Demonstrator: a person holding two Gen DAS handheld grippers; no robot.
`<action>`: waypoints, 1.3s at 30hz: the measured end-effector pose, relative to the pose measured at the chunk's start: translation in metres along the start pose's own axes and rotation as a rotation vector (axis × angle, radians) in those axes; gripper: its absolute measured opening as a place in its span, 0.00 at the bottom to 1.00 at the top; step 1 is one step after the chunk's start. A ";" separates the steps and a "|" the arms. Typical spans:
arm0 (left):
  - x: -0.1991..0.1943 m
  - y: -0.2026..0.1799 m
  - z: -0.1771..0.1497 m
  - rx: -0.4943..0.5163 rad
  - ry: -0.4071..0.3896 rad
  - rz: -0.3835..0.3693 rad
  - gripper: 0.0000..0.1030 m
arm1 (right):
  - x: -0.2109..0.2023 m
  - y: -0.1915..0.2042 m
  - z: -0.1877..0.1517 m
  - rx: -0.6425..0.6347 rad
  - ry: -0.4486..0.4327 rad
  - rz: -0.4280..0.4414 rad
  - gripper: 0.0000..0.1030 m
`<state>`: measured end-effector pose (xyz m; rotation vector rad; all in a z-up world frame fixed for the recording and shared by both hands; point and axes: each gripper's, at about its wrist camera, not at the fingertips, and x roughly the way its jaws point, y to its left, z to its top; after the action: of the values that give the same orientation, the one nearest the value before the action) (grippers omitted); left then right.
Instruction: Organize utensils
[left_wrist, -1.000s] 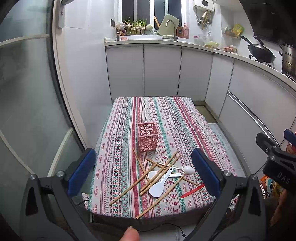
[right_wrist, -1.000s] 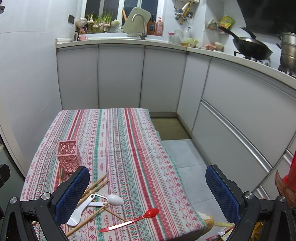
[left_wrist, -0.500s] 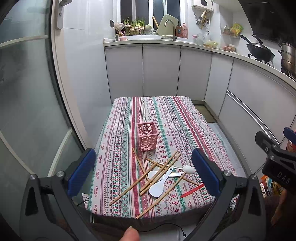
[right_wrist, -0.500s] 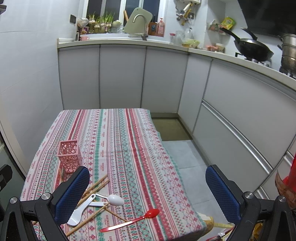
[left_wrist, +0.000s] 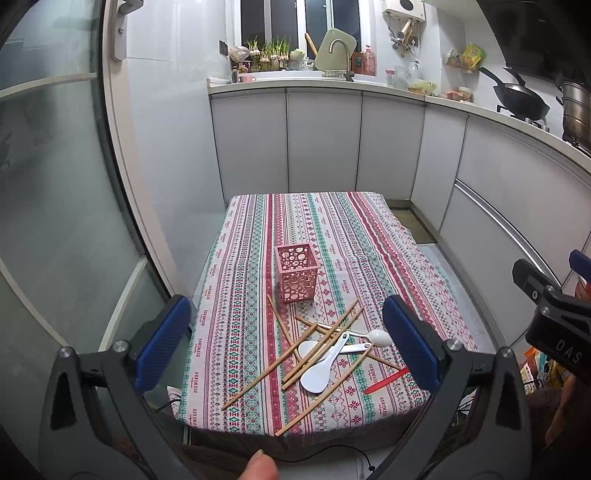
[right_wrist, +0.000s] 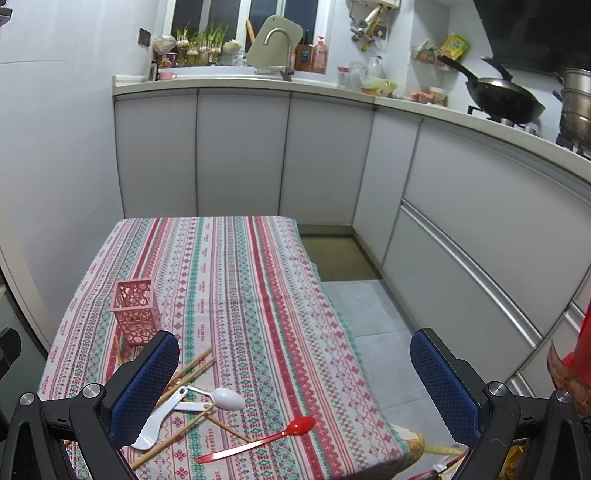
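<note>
While little differs from 1 s ago in the left wrist view, the framing has crept slightly: the holder (left_wrist: 297, 273) and utensil pile sit a touch lower and nearer centre, otherwise same layout. Left gripper (left_wrist: 286, 349) hangs above the table's near edge w/ its blue pads (left_wrist: 162, 343) spread wide, nothing between them. Pink holder stands upright mid-cloth (left_wrist: 258, 236), looks to have nothing in it. Just in front of it lie the chopsticks (left_wrist: 271, 365), scattered and crossing each other, w/ two white spoons (left_wrist: 325, 363) among them, partly over and under the sticks. Red spoon (left_wrist: 386, 380) lies at the near right corner, its bowl end hidden behind the right pad. A thumb tip (left_wrist: 260, 467) shows at the bottom edge; right gripper's body (left_wrist: 554, 317) pokes in at far right, off the table. Right wrist view: again nearly unchanged vs 1 s ago, scene shifted only a hair. Right gripper (right_wrist: 293, 387) also gapes wide, holding nothing, hovering over the near right corner of the cloth (right_wrist: 229, 280). Holder (right_wrist: 135, 312) stands at left, apart from the spoons. White spoons (right_wrist: 207, 400) and chopsticks (right_wrist: 195, 367) sit partly behind the left pad (right_wrist: 146, 387); red spoon (right_wrist: 258, 439) lies clear of them near the table's edge, bowl pointing right.
</note>
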<state>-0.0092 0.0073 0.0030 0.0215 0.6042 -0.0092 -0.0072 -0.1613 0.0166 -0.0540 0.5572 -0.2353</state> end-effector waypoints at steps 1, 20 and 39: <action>0.000 0.000 0.000 0.000 0.000 0.000 1.00 | 0.000 0.000 0.000 0.000 -0.001 0.001 1.00; 0.004 0.005 0.003 0.004 0.013 0.014 1.00 | 0.005 -0.002 -0.003 -0.011 0.006 -0.002 1.00; 0.101 0.015 0.002 0.066 0.356 -0.354 0.99 | 0.091 -0.001 0.000 -0.009 0.226 0.217 1.00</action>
<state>0.0753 0.0218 -0.0521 -0.0206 0.9572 -0.3748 0.0672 -0.1834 -0.0307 0.0248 0.7836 -0.0269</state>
